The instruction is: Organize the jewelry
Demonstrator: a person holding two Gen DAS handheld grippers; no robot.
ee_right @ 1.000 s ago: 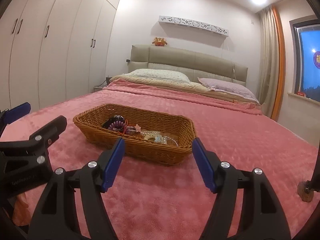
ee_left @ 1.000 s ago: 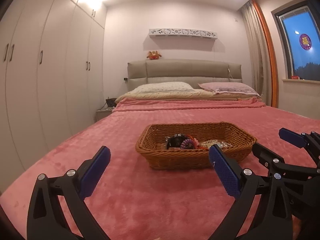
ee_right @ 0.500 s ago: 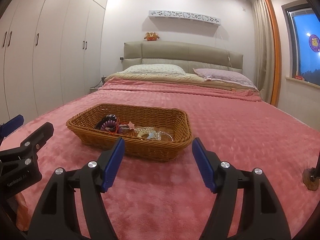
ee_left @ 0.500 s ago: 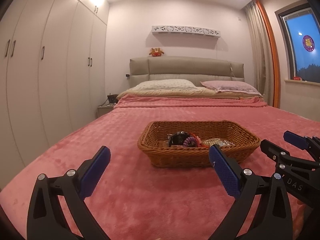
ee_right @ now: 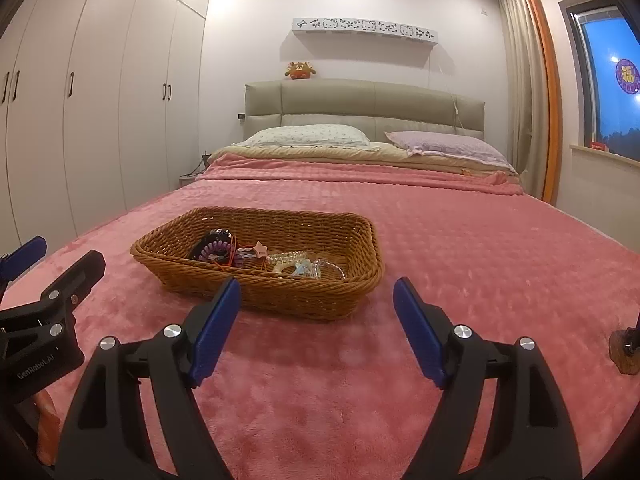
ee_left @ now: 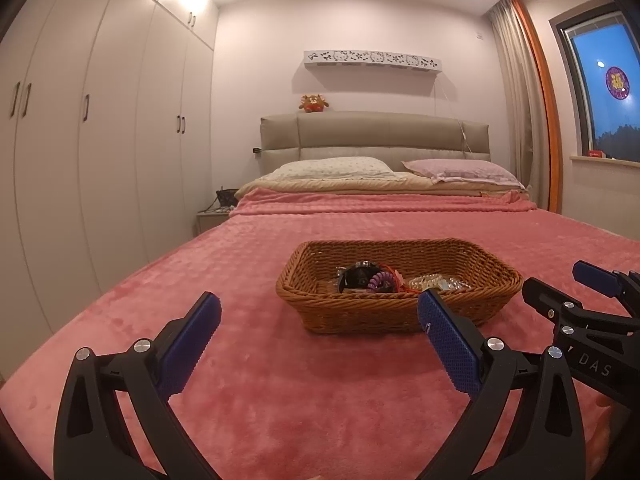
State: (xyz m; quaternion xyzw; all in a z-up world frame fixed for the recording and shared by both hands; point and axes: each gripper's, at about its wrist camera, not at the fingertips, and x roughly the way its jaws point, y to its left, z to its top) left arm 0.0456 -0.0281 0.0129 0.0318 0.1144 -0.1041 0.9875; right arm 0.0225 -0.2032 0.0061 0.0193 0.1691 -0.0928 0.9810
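Both tongs, left tongs [ee_left: 320, 320] and right tongs [ee_right: 316, 300], hover spread and empty, the right having just widened. The jewelry [ee_right: 264, 258] lies in the wicker basket [ee_right: 280, 300] just ahead; approach low over its near rim.

Small mixed jewelry pieces [ee_right: 288, 260] in brown woven wicker basket [ee_right: 280, 300] tangled, too small to identify. Brown wooden object [ee_right: 624, 354] at 3 o'clock, cut off by frame edge.
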